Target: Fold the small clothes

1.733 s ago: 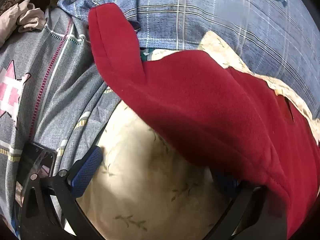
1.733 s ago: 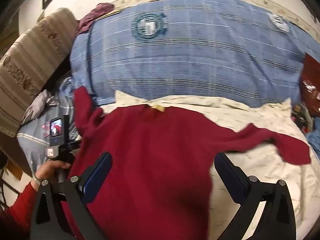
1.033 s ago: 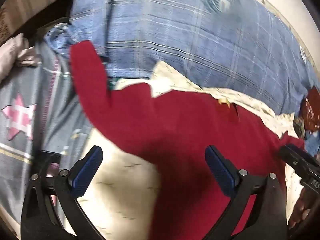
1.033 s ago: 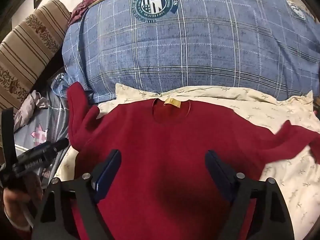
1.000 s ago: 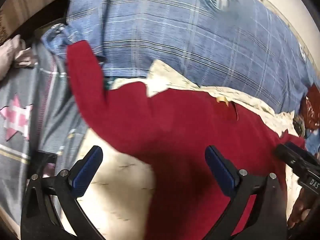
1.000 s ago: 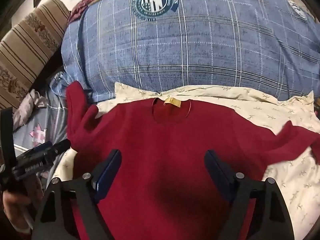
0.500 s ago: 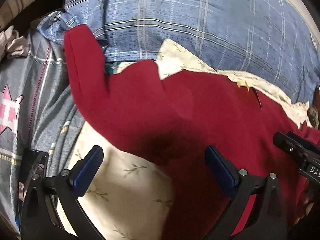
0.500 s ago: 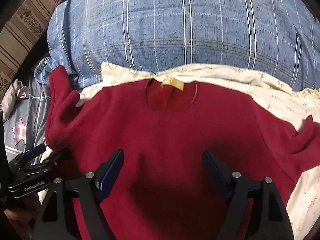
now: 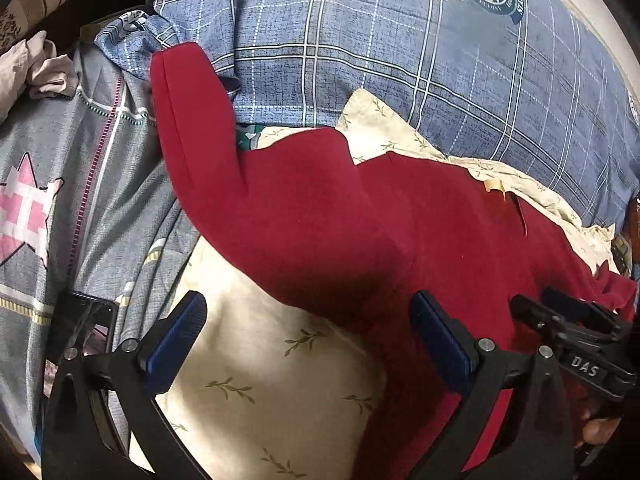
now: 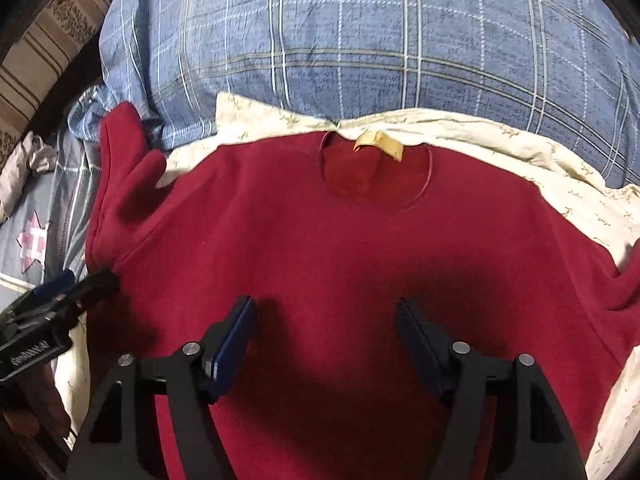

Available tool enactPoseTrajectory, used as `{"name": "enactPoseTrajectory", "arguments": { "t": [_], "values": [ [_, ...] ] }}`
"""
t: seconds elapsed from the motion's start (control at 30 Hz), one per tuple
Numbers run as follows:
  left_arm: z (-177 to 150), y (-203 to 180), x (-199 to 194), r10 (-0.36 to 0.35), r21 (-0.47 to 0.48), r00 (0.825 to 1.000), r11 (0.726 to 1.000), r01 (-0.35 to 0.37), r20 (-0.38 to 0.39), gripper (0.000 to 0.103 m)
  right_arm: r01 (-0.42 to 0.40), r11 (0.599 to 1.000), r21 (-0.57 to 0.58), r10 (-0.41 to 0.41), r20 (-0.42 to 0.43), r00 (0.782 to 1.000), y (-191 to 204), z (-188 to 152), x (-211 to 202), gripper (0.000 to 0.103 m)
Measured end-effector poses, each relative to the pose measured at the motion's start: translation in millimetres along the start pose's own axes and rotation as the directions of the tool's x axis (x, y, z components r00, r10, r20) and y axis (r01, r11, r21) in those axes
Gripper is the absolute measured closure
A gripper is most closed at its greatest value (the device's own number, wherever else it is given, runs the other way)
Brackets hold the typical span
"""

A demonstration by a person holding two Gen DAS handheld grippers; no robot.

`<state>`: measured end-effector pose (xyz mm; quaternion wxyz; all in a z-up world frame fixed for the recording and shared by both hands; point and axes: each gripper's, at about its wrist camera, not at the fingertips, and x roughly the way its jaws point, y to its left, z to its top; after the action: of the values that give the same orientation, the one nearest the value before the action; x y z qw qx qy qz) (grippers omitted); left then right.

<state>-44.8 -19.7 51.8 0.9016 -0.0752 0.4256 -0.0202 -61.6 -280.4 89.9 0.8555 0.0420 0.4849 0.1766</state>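
Sweater: red sweater (image 10: 320, 264) lay flat on the cream sheet (image 9: 256, 368), under both tools.
Left gripper (image 9: 308, 336): spread, empty, over the sweater's left edge.
Right gripper (image 10: 326, 336): spread, empty, above its chest.
Writing: "DAS" on the right gripper's body.

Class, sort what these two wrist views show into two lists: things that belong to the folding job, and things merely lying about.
Belongs to the job:
red sweater
left gripper, open
right gripper, open
cream floral sheet under the sweater

Lying about:
blue plaid quilt
grey star-print cloth
crumpled pale garment
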Motion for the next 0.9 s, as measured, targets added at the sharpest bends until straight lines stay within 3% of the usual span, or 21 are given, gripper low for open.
{"name": "enactPoseTrajectory", "arguments": {
  "t": [0.1,0.23,0.4,0.53,0.7,0.9],
  "values": [
    [2,7,-8,0.004,-0.003,1.000,1.000,-0.004,0.007,0.001,-0.033,0.999,-0.022,0.034,0.045,0.998,1,16,-16,0.034],
    [6,29,-17,0.078,-0.020,0.996,0.997,-0.078,0.032,0.001,-0.128,0.991,-0.037,0.130,0.076,0.989,23,51,-23,0.032],
    [10,60,-19,0.175,-0.084,0.984,0.982,-0.171,0.046,0.001,-0.296,0.937,-0.186,0.311,0.057,0.949,97,104,-8,0.032],
    [12,80,-21,0.201,-0.118,0.978,0.974,-0.194,0.049,0.001,-0.350,0.893,-0.282,0.372,0.024,0.928,167,135,20,0.032],
    [17,99,-29,0.251,-0.134,0.965,0.961,-0.240,0.073,0.001,-0.305,0.881,-0.362,0.320,-0.020,0.947,242,154,64,0.032],
    [18,124,-32,0.250,-0.222,0.966,0.947,-0.230,0.067,0.001,-0.241,0.894,-0.379,0.247,-0.033,0.968,281,164,104,0.032]
  ]
}}
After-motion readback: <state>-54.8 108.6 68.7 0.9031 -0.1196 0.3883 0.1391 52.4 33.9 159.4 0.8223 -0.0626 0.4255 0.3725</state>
